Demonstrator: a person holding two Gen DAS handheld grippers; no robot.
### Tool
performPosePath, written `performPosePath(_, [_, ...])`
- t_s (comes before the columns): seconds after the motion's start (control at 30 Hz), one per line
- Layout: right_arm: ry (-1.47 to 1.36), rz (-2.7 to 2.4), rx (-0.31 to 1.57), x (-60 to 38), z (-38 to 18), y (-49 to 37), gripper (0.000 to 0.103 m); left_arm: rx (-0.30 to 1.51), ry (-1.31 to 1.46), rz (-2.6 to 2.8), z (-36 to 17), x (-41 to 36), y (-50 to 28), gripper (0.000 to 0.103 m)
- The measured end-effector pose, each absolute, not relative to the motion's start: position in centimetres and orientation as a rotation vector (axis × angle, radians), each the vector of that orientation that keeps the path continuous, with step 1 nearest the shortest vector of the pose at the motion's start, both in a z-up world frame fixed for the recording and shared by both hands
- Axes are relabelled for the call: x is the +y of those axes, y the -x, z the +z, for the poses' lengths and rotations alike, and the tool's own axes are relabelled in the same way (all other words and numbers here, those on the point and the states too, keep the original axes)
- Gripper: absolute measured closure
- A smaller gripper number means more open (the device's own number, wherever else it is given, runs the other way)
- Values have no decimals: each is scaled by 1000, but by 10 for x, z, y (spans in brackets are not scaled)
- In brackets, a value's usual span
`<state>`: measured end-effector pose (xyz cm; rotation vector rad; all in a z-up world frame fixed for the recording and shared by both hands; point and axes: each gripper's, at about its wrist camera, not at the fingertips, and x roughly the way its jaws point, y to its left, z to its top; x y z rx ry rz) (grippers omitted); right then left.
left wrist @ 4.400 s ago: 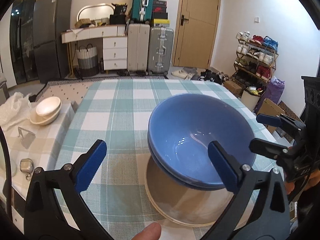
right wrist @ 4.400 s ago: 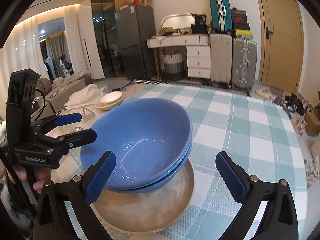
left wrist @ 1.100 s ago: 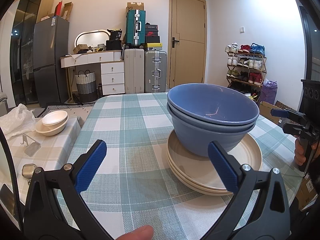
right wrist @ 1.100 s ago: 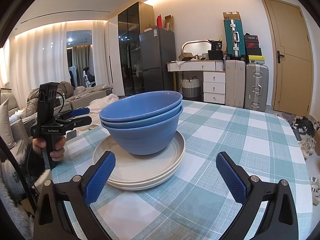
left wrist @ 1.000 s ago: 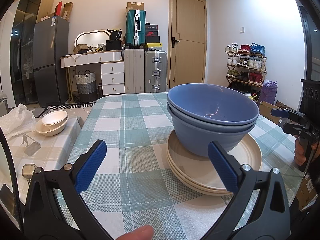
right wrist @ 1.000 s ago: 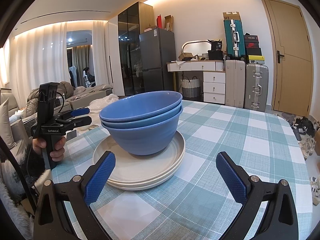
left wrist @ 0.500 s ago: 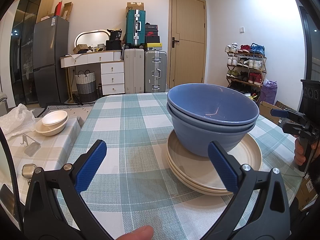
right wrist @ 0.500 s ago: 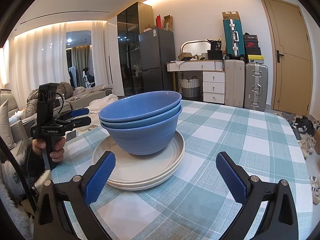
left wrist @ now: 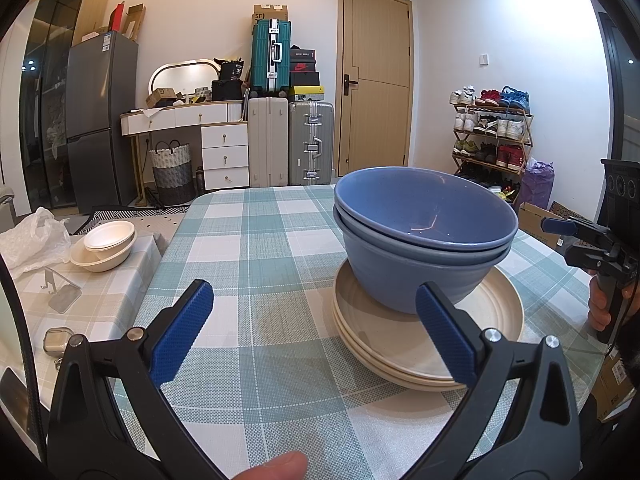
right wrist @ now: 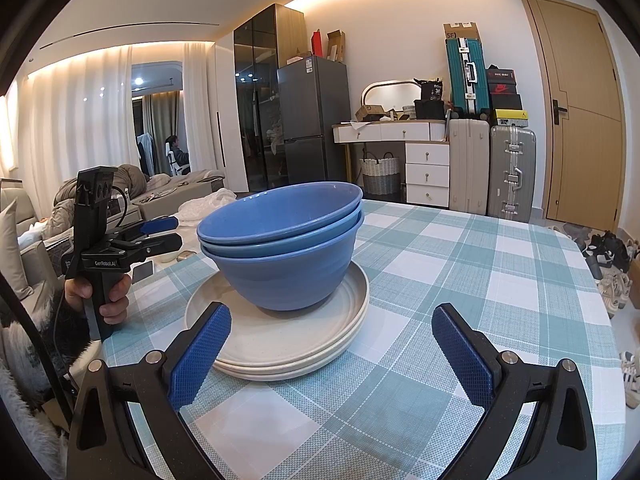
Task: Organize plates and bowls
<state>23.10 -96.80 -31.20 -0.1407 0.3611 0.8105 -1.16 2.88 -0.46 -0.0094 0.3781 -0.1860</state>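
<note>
Two nested blue bowls [left wrist: 424, 236] [right wrist: 284, 236] stand upright on a stack of cream plates [left wrist: 436, 344] [right wrist: 288, 340] on the checked tablecloth. My left gripper [left wrist: 316, 328] is open and holds nothing; it sits low at the near table edge, left of the stack. From the other side my right gripper [right wrist: 332, 344] is open too, empty, just short of the plates. Each gripper shows in the other's view, held by a hand: the right one [left wrist: 576, 236], the left one [right wrist: 156, 232].
A side table at left carries two cream bowls [left wrist: 106, 244], a white plastic bag [left wrist: 32, 236] and a small metal stand [left wrist: 60, 292]. Suitcases [left wrist: 288, 140], drawers, a door and a shoe rack [left wrist: 492, 136] line the far wall. Table edges lie close on both sides.
Since 4.4 s ago both grippers drew back and dropped lower, away from the bowls. Over the last second nothing has visibly moved.
</note>
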Motion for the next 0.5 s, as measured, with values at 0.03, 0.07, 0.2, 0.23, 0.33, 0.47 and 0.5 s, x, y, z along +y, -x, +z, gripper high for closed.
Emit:
performPosePath(0.03, [141, 810, 361, -968, -312, -231, 0, 378, 9, -186, -4, 29, 12, 2])
performPosePath(0.07, [141, 810, 361, -968, -312, -231, 0, 379, 9, -186, -4, 29, 12, 2])
performPosePath(0.2, [140, 810, 361, -968, -312, -231, 1, 378, 10, -187, -5, 29, 12, 2])
performPosePath(0.23, [141, 810, 361, -968, -312, -231, 0, 379, 10, -187, -4, 29, 12, 2])
performPosePath(0.33, [141, 810, 361, -968, -312, -231, 0, 377, 9, -188, -4, 29, 12, 2])
performPosePath(0.47, [141, 811, 361, -968, -312, -231, 0, 375, 8, -189, -4, 27, 12, 2])
performPosePath(0.5, [141, 810, 362, -968, -312, -231, 0, 374, 9, -190, -5, 27, 11, 2])
